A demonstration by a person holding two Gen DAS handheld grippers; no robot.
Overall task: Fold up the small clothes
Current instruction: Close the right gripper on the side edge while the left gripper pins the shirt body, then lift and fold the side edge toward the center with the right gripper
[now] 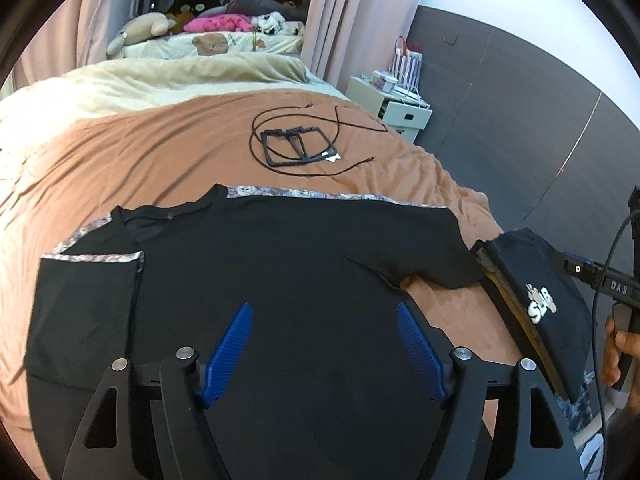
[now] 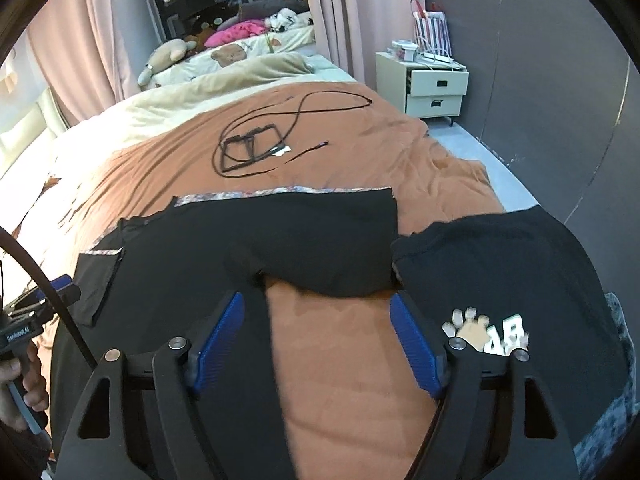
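A black T-shirt (image 1: 260, 272) with patterned trim lies spread flat on the brown bedspread (image 1: 140, 152); its left sleeve is folded in, its right sleeve stretches out. It also shows in the right wrist view (image 2: 280, 236). My left gripper (image 1: 325, 312) is open and empty above the shirt's middle. My right gripper (image 2: 316, 300) is open and empty above bare bedspread (image 2: 340, 360) below the right sleeve. A stack of folded black clothes (image 2: 500, 280) with a white logo lies at the right; it shows in the left wrist view (image 1: 532, 300) too.
A black frame with a looped cable (image 1: 298, 146) lies further up the bed, also in the right wrist view (image 2: 252, 146). Cream blanket and plush toys (image 1: 160, 28) lie at the head. A white nightstand (image 2: 432, 84) stands right of the bed by the grey wall.
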